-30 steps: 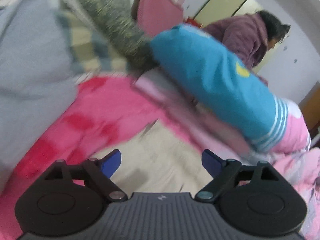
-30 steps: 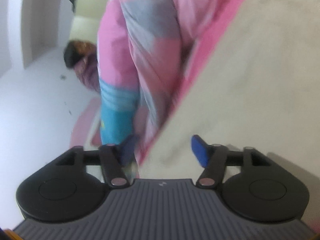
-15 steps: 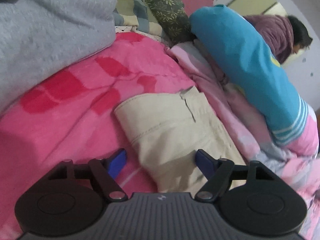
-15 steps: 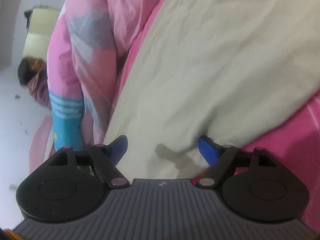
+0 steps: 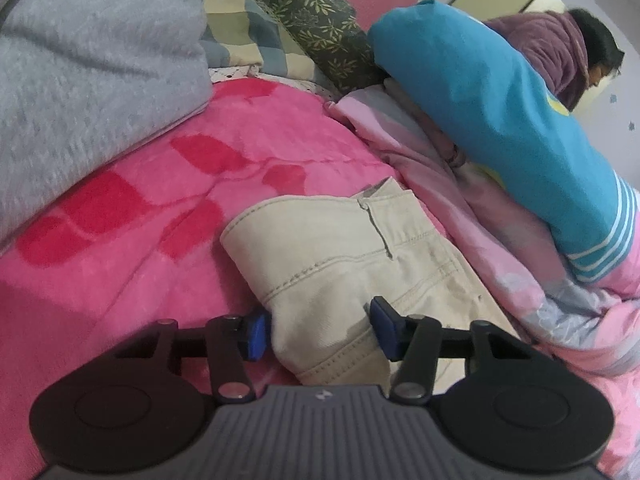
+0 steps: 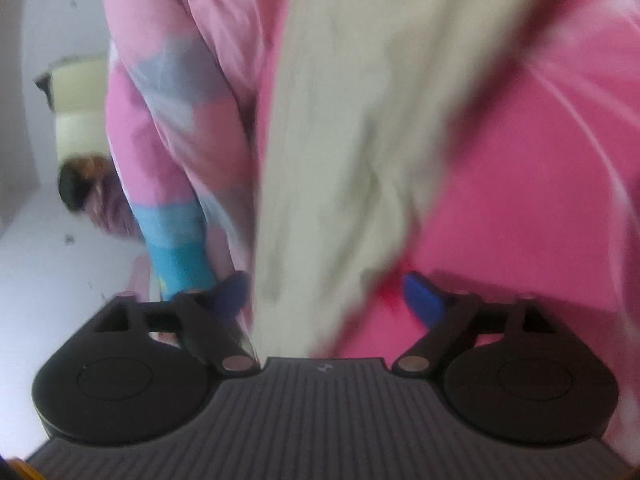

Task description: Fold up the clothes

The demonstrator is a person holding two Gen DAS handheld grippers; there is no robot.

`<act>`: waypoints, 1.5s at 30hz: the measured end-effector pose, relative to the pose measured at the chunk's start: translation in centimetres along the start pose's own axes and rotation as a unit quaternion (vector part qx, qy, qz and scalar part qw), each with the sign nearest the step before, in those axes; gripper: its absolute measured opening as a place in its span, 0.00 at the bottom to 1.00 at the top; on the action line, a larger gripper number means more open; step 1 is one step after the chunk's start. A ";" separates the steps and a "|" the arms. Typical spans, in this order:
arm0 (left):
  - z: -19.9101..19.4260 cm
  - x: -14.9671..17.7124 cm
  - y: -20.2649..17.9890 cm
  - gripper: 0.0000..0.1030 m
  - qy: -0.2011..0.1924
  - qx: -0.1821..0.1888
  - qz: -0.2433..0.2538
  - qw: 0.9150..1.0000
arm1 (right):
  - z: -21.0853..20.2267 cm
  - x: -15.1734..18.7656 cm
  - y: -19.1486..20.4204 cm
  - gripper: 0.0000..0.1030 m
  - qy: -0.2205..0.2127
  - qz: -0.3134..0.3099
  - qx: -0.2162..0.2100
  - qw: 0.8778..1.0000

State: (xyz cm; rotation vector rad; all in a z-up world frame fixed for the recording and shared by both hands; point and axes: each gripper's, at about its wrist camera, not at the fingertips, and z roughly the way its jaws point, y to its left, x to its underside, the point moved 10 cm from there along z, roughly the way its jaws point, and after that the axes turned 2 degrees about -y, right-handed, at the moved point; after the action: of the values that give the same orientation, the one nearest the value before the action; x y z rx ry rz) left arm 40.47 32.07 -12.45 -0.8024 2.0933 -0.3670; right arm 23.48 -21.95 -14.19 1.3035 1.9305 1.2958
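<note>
Beige trousers [image 5: 352, 248] lie folded on a pink blanket [image 5: 160, 200], waistband end toward the far side. My left gripper [image 5: 318, 332] is open, its blue pads [image 5: 254, 332] on either side of the trousers' near edge, with fabric between them. In the blurred right wrist view the same beige trousers [image 6: 360, 120] run up the frame over the pink blanket [image 6: 520, 200]. My right gripper [image 6: 328, 296] is open with the end of the trousers lying between its fingers.
A grey blanket [image 5: 88, 60] is piled at the left. Patterned pillows [image 5: 288, 12] lie at the back. A blue and pink quilt roll [image 5: 500, 112] lies along the right. A person in purple [image 5: 560, 48] stands beyond it.
My left gripper has moved forward onto the trousers' edge and its jaws have narrowed. My right gripper has swung along the trousers; its view is blurred by motion.
</note>
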 end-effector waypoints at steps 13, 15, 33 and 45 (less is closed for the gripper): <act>-0.1 -0.1 -0.2 0.33 -0.003 -0.017 0.014 1.000 | 7.4 -6.0 2.6 1.00 -0.086 0.034 -0.030 0.995; -0.4 -0.2 -0.4 0.29 -0.004 -0.018 0.012 1.000 | 7.2 -6.3 2.8 0.97 -0.104 0.036 -0.048 0.993; -10.4 -0.6 2.6 0.20 -0.032 0.024 0.031 0.999 | 1.3 -1.7 2.2 0.07 -0.092 -0.078 -0.049 0.991; -17.0 3.6 13.0 0.21 0.004 0.018 -0.044 0.999 | -4.1 4.9 -2.8 0.07 -0.036 -0.119 -0.039 0.992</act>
State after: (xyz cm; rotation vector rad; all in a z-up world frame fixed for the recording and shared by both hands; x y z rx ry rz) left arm 20.04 39.05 -11.10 -0.8741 2.0574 -0.4554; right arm 16.89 -19.64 -14.31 1.0331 1.8989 1.1761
